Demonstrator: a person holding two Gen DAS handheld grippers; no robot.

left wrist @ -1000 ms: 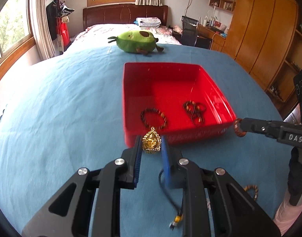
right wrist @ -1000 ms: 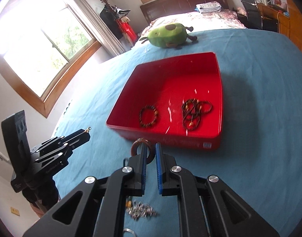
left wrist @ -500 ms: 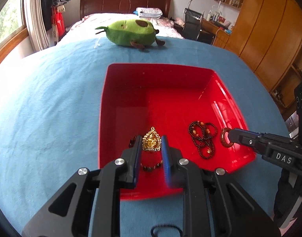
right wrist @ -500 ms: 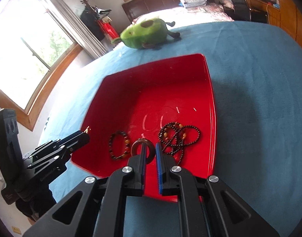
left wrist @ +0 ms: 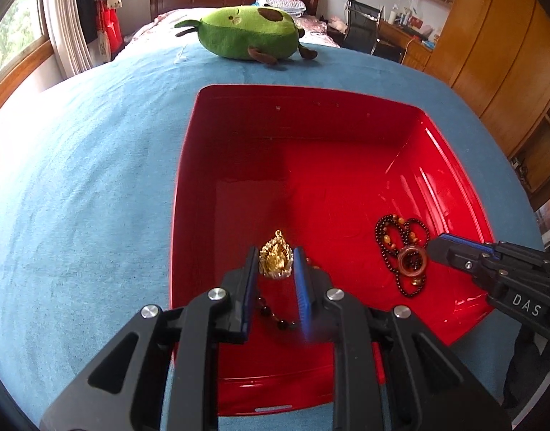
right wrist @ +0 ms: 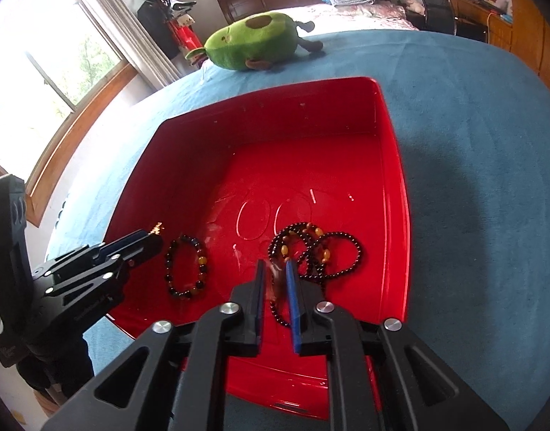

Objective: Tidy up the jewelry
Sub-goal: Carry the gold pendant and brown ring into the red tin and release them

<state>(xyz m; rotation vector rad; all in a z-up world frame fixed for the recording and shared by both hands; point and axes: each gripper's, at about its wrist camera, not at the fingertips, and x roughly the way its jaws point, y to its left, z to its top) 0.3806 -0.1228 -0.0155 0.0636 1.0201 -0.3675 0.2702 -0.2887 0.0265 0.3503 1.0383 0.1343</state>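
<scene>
Gold pendant (left wrist: 276, 259) clamped between left gripper (left wrist: 275, 273) fingers, held over the near-left part of the red tray (left wrist: 310, 115), above a small bead bracelet (right wrist: 186, 267) lying on the tray floor. Brown ring (left wrist: 412, 260) is at the right gripper (right wrist: 276, 280) tips, over a tangle of dark bead strands (right wrist: 316, 249) in the tray's right half. In the right wrist view the ring is a blur between fingers that look slightly apart, so I cannot tell whether it is gripped or let go.

Progress, judged: bracelet and bead strands already in the tray; pendant and ring are over the tray but not clearly set down. Left to do: drop both. Any jewelry outside the tray is not in view. Blue cloth (left wrist: 77, 179) under the tray, green plush toy (left wrist: 249, 37) beyond it.
</scene>
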